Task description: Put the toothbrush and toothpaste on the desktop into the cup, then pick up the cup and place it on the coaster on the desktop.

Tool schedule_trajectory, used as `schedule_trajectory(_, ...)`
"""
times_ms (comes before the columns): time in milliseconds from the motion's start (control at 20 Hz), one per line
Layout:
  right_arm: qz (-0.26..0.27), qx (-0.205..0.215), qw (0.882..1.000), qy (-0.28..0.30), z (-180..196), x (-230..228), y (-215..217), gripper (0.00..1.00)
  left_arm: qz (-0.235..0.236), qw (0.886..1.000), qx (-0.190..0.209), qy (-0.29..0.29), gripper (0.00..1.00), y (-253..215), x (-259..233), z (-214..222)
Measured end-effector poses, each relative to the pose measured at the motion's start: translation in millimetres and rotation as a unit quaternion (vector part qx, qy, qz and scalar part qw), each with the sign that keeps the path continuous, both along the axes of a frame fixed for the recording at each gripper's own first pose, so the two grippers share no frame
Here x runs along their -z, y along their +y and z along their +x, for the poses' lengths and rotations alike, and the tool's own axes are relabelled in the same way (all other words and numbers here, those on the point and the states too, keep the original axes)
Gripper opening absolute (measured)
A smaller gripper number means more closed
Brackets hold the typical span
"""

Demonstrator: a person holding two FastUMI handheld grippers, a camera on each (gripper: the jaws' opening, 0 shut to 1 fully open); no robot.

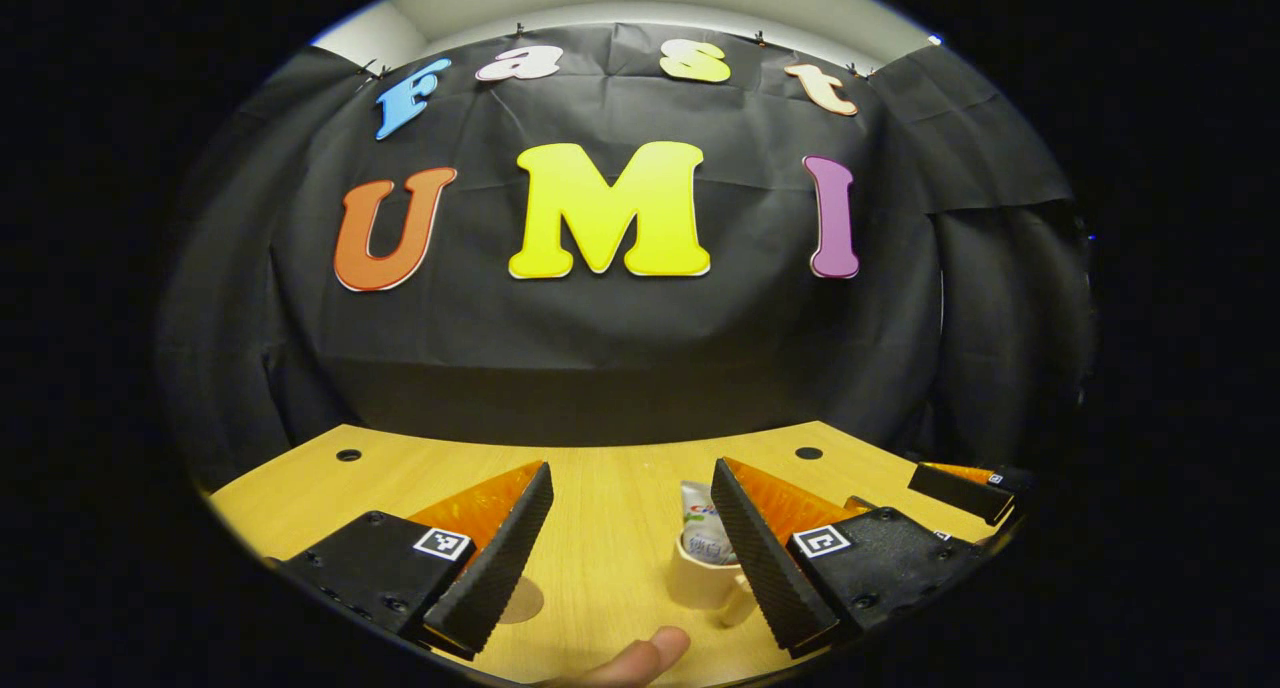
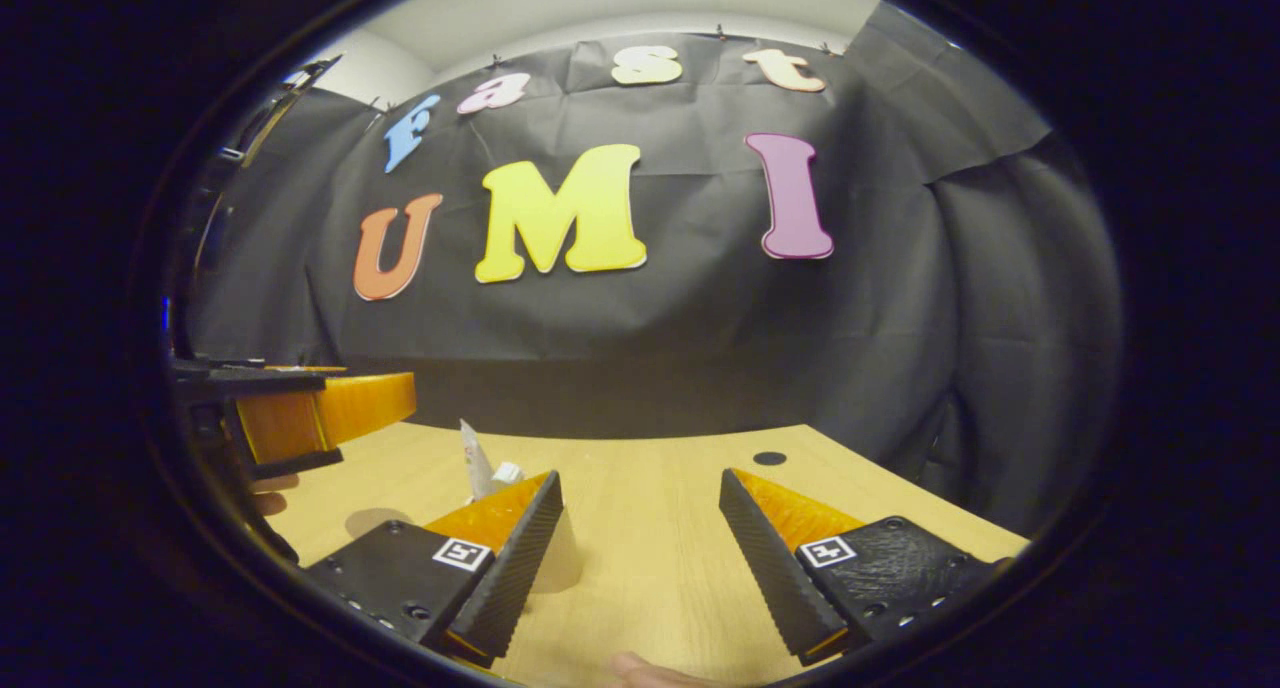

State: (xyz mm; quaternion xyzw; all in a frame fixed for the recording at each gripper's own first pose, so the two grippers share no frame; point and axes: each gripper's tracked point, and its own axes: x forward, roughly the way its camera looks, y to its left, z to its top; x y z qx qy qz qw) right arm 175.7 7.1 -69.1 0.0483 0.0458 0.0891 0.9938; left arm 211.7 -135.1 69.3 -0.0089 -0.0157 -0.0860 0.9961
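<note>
In the left gripper view a cream cup (image 1: 700, 580) stands on the wooden desktop (image 1: 610, 528), just left of my right-hand finger. A toothpaste tube (image 1: 703, 526) sticks up out of it. My left gripper (image 1: 632, 468) is open above the desk, nothing between its fingers. A round coaster (image 1: 522, 600) peeks out beside the left-hand finger. In the right gripper view the cup (image 2: 562, 560) shows behind the left-hand finger, with the tube (image 2: 474, 462) and a small white piece (image 2: 508, 471) rising from it. My right gripper (image 2: 640, 475) is open and holds nothing.
The right gripper (image 1: 965, 490) shows at the desk's far right edge. The left gripper (image 2: 310, 418) hangs above the desk's left side. A fingertip (image 1: 640, 658) pokes in at the bottom. Small dark holes (image 1: 348, 455) mark the desktop near its back edge.
</note>
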Motion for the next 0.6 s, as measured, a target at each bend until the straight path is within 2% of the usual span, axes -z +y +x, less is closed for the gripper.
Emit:
schedule_trajectory(150, -0.019, -0.021, 0.999, 0.017, -14.7, -0.6, 20.9, 0.94, 0.01, 0.999, -0.041, -0.006, 1.0, 37.1, 13.1, -19.5)
schedule_trajectory(300, -0.025, -0.035, 0.998, 0.043, -21.3, 2.4, 37.5, 0.96, 0.017, 0.997, -0.065, -0.024, 1.0, 56.2, 20.6, -37.5)
schedule_trajectory(350, -0.027, -0.039, 0.997, 0.054, -21.1, 5.3, 43.1, 0.93, 0.023, 0.997, -0.071, -0.026, 0.94, 61.1, 23.0, -42.7)
schedule_trajectory(400, -0.032, -0.043, 0.996, 0.067, -20.1, 9.6, 49.5, 0.94, 0.032, 0.996, -0.081, -0.027, 0.94, 68.7, 27.9, -47.5)
schedule_trajectory(450, -0.04, -0.05, 0.995, 0.082, -17.8, 13.5, 56.4, 0.96, 0.043, 0.994, -0.094, -0.022, 1.0, 76.4, 33.4, -50.6)
schedule_trajectory(500, -0.05, -0.053, 0.992, 0.101, -14.9, 19.5, 61.7, 0.93, 0.056, 0.993, -0.103, -0.011, 1.0, 81.6, 41.6, -53.1)
schedule_trajectory(600, -0.062, -0.061, 0.985, 0.147, -8.2, 30.4, 72.7, 0.96, 0.072, 0.989, -0.126, 0.019, 1.0, 94.8, 60.6, -58.0)
